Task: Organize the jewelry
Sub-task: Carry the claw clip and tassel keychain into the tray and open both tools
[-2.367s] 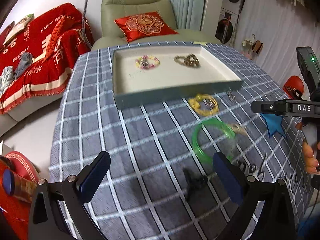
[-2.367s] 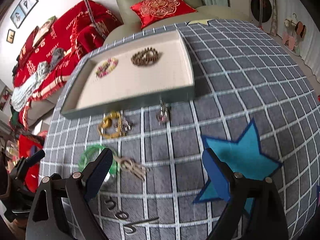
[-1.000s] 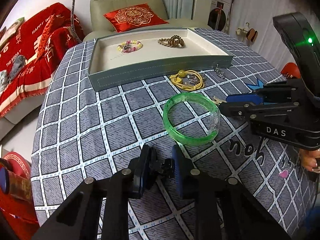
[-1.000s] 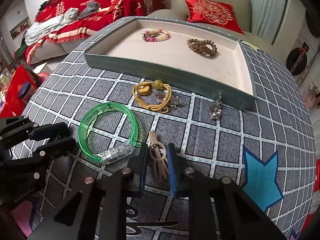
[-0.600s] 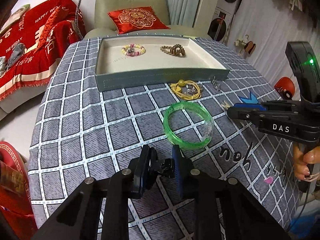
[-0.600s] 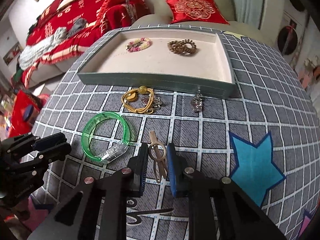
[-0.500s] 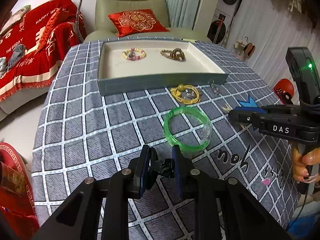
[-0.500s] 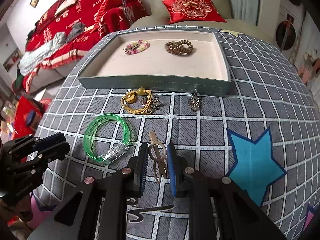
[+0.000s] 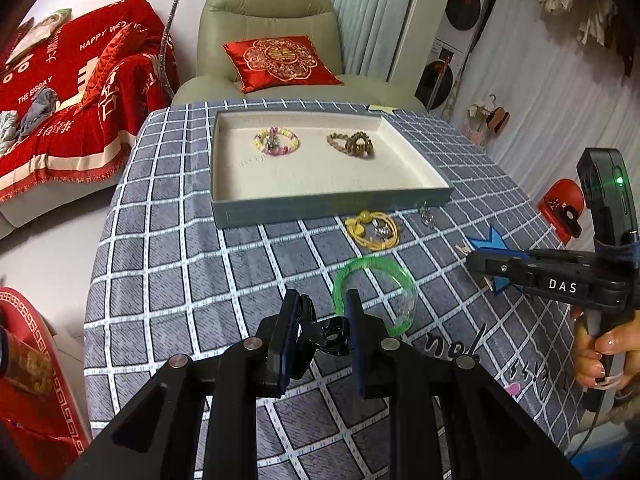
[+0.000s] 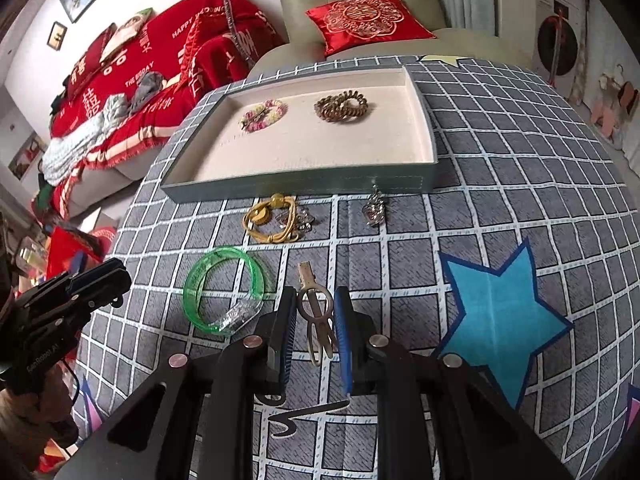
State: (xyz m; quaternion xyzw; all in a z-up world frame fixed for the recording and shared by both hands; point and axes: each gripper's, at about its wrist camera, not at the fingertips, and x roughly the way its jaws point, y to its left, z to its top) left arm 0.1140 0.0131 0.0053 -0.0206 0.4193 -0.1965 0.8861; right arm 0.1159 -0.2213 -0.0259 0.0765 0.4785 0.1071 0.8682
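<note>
My left gripper (image 9: 322, 336) is shut on a small black hair clip (image 9: 332, 336) and holds it above the checked cloth. My right gripper (image 10: 314, 330) is shut on a beige metal hair clip (image 10: 316, 312), also lifted. A grey tray (image 9: 332, 204) with a cream lining holds a pastel bead bracelet (image 9: 276, 141) and a brown coil hair tie (image 9: 352, 144). In front of the tray lie a green bangle (image 10: 222, 288), a yellow cord bracelet (image 10: 270, 218) and a silver pendant (image 10: 374, 210).
The table has a grey checked cloth with a blue star patch (image 10: 500, 320). A green armchair with a red cushion (image 9: 280, 60) stands behind the table. A red-covered sofa (image 9: 60, 112) is at the left. The table edge drops off at left.
Both grippers were open, then closed on their clips. They have since lifted and drawn back a little from the tray, each with its clip.
</note>
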